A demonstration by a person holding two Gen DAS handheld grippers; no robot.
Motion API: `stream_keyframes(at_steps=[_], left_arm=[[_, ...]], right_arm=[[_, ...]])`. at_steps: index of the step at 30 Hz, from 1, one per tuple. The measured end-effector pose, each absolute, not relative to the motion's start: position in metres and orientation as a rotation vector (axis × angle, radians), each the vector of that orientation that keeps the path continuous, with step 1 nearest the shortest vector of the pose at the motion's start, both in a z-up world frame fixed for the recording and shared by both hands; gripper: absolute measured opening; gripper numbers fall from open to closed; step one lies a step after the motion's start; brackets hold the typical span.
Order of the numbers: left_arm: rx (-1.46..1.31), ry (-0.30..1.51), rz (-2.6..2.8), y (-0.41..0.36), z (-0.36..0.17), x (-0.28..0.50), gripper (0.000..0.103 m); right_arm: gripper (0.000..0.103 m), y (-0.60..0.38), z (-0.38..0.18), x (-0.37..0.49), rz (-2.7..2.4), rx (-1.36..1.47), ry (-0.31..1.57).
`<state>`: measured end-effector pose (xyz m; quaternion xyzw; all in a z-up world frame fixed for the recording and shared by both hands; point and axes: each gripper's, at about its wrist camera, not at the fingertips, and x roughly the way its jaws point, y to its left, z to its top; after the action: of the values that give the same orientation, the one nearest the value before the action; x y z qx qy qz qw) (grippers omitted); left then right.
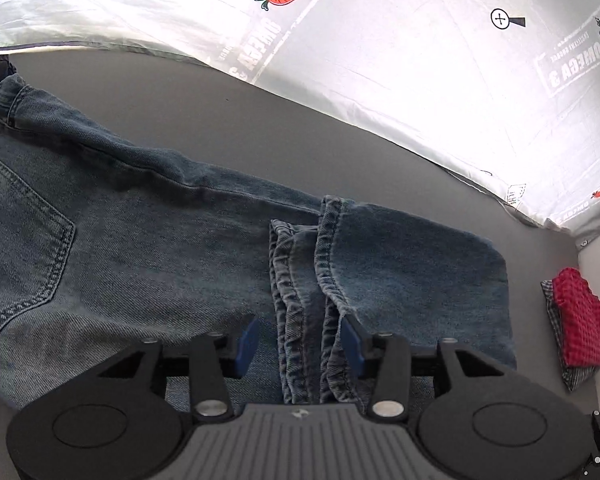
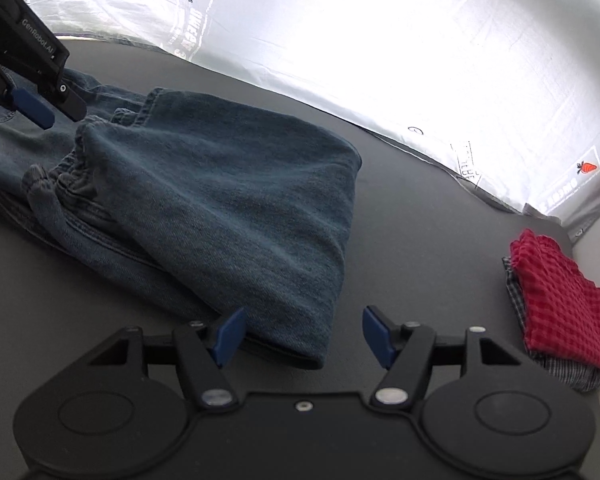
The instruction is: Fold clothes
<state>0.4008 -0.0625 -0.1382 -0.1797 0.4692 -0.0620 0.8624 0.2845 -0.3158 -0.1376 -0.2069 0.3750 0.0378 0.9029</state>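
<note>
Blue jeans (image 1: 140, 248) lie on the dark grey table, back pocket at the left, the legs folded back so the hems (image 1: 300, 280) rest on the thigh area. My left gripper (image 1: 300, 342) is open, its blue pads either side of the bunched hems without closing on them. In the right wrist view the folded leg part (image 2: 240, 216) lies ahead and to the left. My right gripper (image 2: 304, 336) is open and empty at the fold's near corner. The left gripper (image 2: 32, 108) shows at the far left, above the jeans.
A folded red checked cloth (image 2: 564, 304) lies on a grey plaid one (image 2: 572, 376) at the right, also in the left wrist view (image 1: 580, 316). A white sheet with carrot prints (image 1: 380, 40) hangs along the table's (image 2: 420, 220) far edge.
</note>
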Motion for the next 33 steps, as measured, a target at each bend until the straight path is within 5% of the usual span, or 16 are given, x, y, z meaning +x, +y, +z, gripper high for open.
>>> stream_keyframes(at_steps=[5,10,18,21,22,24,25,33], left_arm=[[-0.335,1.026,-0.177,-0.071,-0.142,0.396,0.047],[-0.274,1.092,-0.153,-0.074,-0.16,0.386,0.046],[-0.287,1.088,-0.154,-0.064,-0.176,0.38,0.047],[-0.293,1.069,-0.159,-0.063,-0.177,0.378,0.047],[-0.298,1.063,-0.159,-0.062,-0.177,0.377,0.047],[-0.322,1.058,-0.151,-0.059,-0.175,0.376,0.047],[-0.333,1.057,-0.144,-0.056,-0.173,0.375,0.047],[-0.419,0.999,-0.06,-0.021,-0.152,0.367,0.053]], right_arm=[[0.057,-0.276,-0.139,0.283,0.239,-0.603,0.668],[0.017,-0.234,-0.136,0.281,0.497,-0.651,0.582],[0.016,-0.185,-0.159,0.286,0.654,-0.782,0.579],[0.04,-0.182,-0.166,0.294,0.642,-0.788,0.603],[0.04,-0.181,-0.167,0.297,0.645,-0.774,0.612],[0.034,-0.179,-0.166,0.301,0.657,-0.769,0.618],[0.015,-0.178,-0.166,0.302,0.664,-0.769,0.619],[0.011,-0.204,-0.115,0.282,0.794,-0.549,0.634]])
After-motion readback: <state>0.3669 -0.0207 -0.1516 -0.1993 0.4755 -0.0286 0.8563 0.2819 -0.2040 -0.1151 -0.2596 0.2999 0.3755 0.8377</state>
